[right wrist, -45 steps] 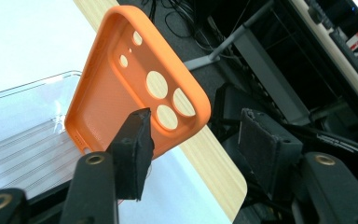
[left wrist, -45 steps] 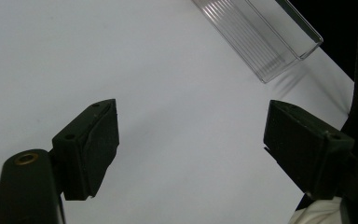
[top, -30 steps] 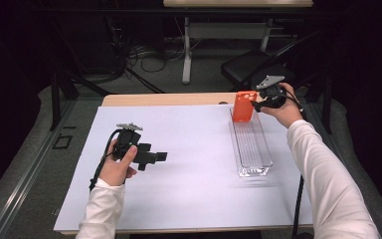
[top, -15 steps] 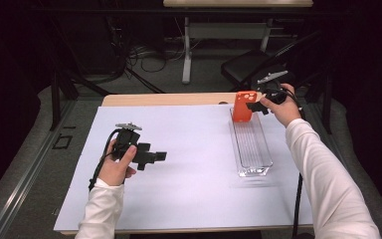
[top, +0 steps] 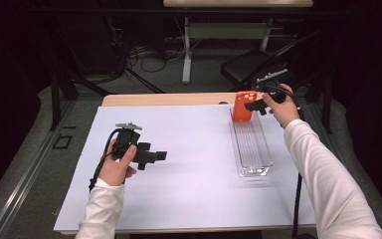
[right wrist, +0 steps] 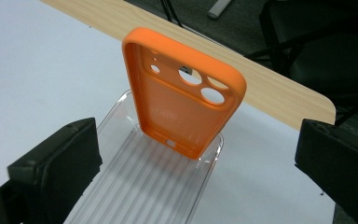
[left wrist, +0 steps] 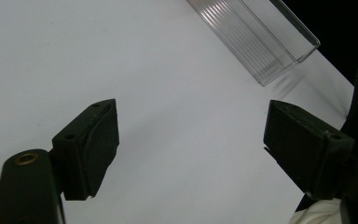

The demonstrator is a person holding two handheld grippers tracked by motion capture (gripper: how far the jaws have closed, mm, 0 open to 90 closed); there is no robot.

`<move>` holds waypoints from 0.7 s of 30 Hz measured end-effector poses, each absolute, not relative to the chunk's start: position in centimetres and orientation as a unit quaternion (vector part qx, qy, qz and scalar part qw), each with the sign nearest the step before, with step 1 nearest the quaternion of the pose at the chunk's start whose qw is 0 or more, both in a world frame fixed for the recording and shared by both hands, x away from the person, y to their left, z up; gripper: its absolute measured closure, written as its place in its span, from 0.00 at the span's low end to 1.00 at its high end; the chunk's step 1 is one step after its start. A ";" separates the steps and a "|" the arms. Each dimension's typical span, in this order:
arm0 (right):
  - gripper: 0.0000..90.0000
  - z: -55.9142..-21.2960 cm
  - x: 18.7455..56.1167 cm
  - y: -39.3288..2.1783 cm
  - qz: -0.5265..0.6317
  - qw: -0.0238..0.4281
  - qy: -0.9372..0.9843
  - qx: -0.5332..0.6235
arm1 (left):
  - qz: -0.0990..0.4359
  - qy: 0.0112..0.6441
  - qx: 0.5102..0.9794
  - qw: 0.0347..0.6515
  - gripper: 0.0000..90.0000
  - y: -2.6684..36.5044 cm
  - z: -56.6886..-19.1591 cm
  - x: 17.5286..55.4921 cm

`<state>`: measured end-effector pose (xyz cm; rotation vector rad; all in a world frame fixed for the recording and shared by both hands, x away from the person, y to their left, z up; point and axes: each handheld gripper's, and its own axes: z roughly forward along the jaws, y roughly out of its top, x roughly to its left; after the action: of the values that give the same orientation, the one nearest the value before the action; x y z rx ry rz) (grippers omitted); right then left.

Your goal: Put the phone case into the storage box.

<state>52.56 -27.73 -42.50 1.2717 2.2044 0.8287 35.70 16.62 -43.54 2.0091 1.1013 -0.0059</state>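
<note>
Orange case (top: 243, 105) upright, long axis vertical, at tray's (top: 252, 149) 12 o'clock end, just released at 9 o'clock of right hand-held gripper (top: 251, 105), jaws just spread wide, empty; left hand-held gripper (top: 162, 156) open, idle, farther.

The phone case (top: 242, 105) stands upright in the far end of the tray (top: 251, 149), at the counter's (top: 189, 199) upper right.

No text is readable (case embossing blurred).
</note>
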 end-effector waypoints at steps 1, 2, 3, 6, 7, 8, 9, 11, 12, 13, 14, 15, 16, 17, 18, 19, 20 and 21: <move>0.00 -42.5 52.5 -27.7 0.301 0.228 0.801 0.465 | -0.002 0.438 0.799 0.412 0.21 16.6 -43.5 35.7; 0.00 -42.5 52.5 -27.8 0.300 0.227 0.800 0.467 | -0.002 0.437 0.799 0.412 0.21 16.6 -43.5 35.7; 0.00 -42.5 52.5 -27.8 0.299 0.228 0.800 0.468 | -0.002 0.438 0.799 0.413 0.21 16.6 -43.5 35.7; 0.00 -42.4 52.4 -27.9 0.300 0.227 0.797 0.473 | -0.003 0.437 0.800 0.412 0.21 16.5 -43.5 35.7; 0.00 -42.4 52.4 -27.9 0.300 0.227 0.797 0.472 | -0.003 0.437 0.800 0.412 0.21 16.5 -43.5 35.7; 0.00 -42.4 52.4 -28.0 0.300 0.226 0.797 0.472 | -0.002 0.437 0.800 0.412 0.21 16.5 -43.5 35.7; 0.00 -42.4 52.3 -28.0 0.300 0.226 0.797 0.474 | -0.003 0.436 0.800 0.411 0.21 16.5 -43.5 35.7; 0.00 -42.3 52.2 -28.0 0.300 0.225 0.797 0.473 | -0.003 0.436 0.800 0.411 0.21 16.5 -43.5 35.6; 0.00 -42.3 52.2 -28.0 0.301 0.225 0.796 0.475 | -0.003 0.436 0.800 0.411 0.21 16.5 -43.5 35.6; 0.00 -42.2 52.0 -28.0 0.302 0.226 0.796 0.474 | -0.003 0.436 0.801 0.411 0.21 16.5 -43.5 35.6; 0.00 -42.1 51.9 -28.0 0.302 0.225 0.796 0.474 | -0.002 0.436 0.800 0.412 0.21 16.5 -43.5 35.6; 0.00 -42.0 51.8 -28.0 0.303 0.226 0.795 0.474 | -0.002 0.436 0.800 0.412 0.21 16.5 -43.5 35.6; 0.00 -41.9 51.7 -28.0 0.305 0.226 0.795 0.474 | -0.001 0.436 0.800 0.412 0.21 16.5 -43.5 35.7; 0.00 -41.8 51.5 -27.9 0.304 0.228 0.794 0.474 | -0.001 0.436 0.800 0.412 0.21 16.5 -43.5 35.7; 0.00 -41.7 51.3 -27.9 0.305 0.229 0.794 0.473 | -0.001 0.436 0.800 0.412 0.21 16.5 -43.4 35.6; 0.00 -41.6 51.2 -27.9 0.306 0.227 0.794 0.474 | 0.000 0.435 0.800 0.413 0.21 16.5 -43.4 35.6; 0.00 -41.5 50.9 -27.8 0.307 0.226 0.793 0.475 | 0.000 0.436 0.799 0.414 0.21 16.4 -43.4 35.6; 0.00 -41.4 50.7 -27.7 0.308 0.225 0.794 0.474 | 0.000 0.436 0.798 0.415 0.21 16.4 -43.4 35.6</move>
<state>50.73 -27.71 -41.42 1.3058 2.1885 0.8506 35.62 16.41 -43.41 2.0047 1.0957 0.0004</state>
